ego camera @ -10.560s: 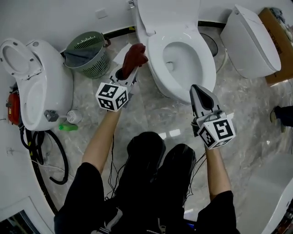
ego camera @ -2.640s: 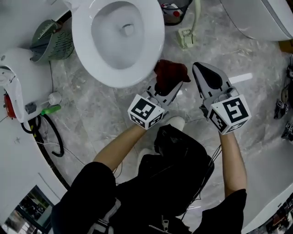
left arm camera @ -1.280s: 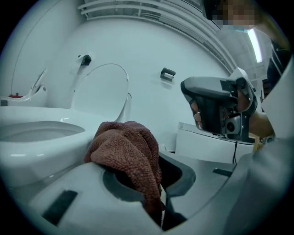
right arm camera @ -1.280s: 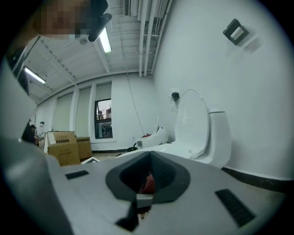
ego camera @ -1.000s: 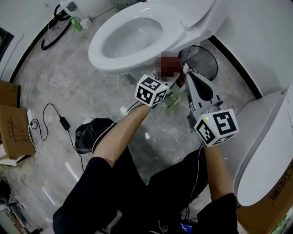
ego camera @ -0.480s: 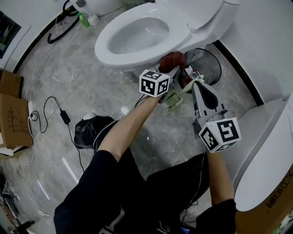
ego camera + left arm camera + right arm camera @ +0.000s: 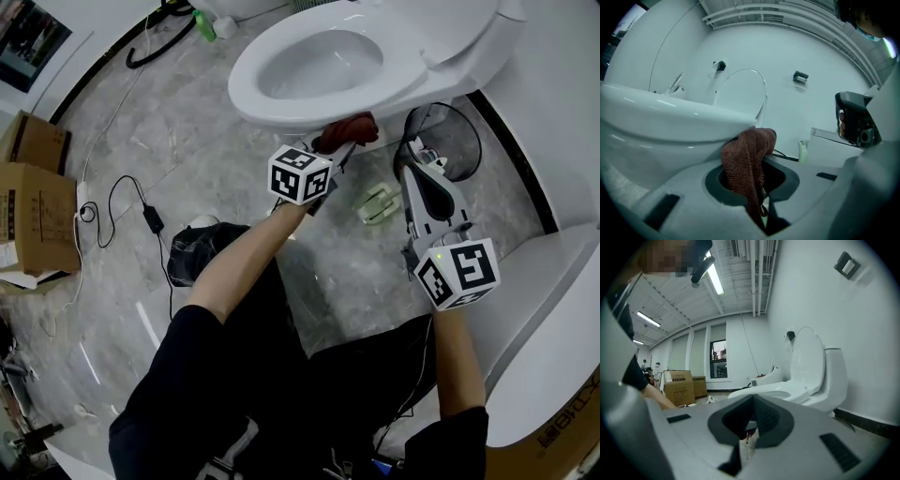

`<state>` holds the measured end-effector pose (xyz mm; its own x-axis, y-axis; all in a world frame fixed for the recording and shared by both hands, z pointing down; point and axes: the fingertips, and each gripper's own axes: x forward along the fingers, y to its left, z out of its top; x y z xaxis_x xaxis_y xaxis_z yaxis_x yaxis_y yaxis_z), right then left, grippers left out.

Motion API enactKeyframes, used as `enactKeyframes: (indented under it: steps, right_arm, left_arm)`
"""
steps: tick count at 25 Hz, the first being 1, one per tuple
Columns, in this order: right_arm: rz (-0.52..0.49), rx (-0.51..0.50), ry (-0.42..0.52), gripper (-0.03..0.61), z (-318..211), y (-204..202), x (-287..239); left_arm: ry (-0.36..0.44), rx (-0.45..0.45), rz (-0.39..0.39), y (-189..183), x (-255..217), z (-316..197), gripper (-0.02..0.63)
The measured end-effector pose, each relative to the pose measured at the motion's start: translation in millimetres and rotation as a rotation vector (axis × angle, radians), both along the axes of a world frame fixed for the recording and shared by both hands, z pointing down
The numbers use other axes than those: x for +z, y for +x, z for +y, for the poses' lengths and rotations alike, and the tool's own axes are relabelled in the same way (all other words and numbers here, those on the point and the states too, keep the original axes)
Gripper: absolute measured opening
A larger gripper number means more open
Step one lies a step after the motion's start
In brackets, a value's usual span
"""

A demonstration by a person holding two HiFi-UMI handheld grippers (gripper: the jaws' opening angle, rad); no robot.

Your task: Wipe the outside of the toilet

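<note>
The white toilet (image 7: 424, 67) fills the top of the head view, seat down and lid up. My left gripper (image 7: 337, 147) reaches under the bowl's side, shut on a red-brown cloth (image 7: 350, 128) that presses against the bowl just below the rim. In the left gripper view the cloth (image 7: 749, 157) hangs out of the jaws and touches the bowl (image 7: 656, 131). My right gripper (image 7: 413, 157) hovers to the right, shut and holding nothing, pointing towards the toilet base. In the right gripper view the toilet (image 7: 811, 371) stands ahead and to the right.
A black hose loop (image 7: 442, 142) and a pale green object (image 7: 378, 203) lie on the marble floor by the base. Cardboard boxes (image 7: 33, 202) and a cable with an adapter (image 7: 150, 220) sit at left. Another white toilet (image 7: 553, 309) stands close at right.
The left gripper has carried the cloth from the bowl's left side, round the front, to the side near the hose. The right gripper stayed shut and followed alongside.
</note>
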<state>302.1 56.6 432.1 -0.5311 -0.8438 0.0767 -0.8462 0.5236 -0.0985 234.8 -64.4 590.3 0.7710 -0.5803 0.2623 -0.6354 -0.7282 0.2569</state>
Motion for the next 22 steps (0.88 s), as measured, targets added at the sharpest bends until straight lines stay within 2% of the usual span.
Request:
enactKeyframes:
  steps: [6, 17, 22]
  right_arm:
    - [0.002, -0.045, 0.006, 0.003, -2.7, -17.1, -2.3]
    - [-0.003, -0.118, 0.0, 0.002, -9.4, -41.8, 1.2]
    - [-0.025, -0.156, -0.005, 0.003, -9.1, -54.0, 10.2]
  left_arm:
    - [0.01, 0.016, -0.052, -34.4, -8.3, 5.5, 0.069]
    - [-0.012, 0.02, -0.069, -96.5, -12.0, 12.3, 0.069]
    - [-0.013, -0.009, -0.126, -134.9, -13.1, 12.5, 0.067]
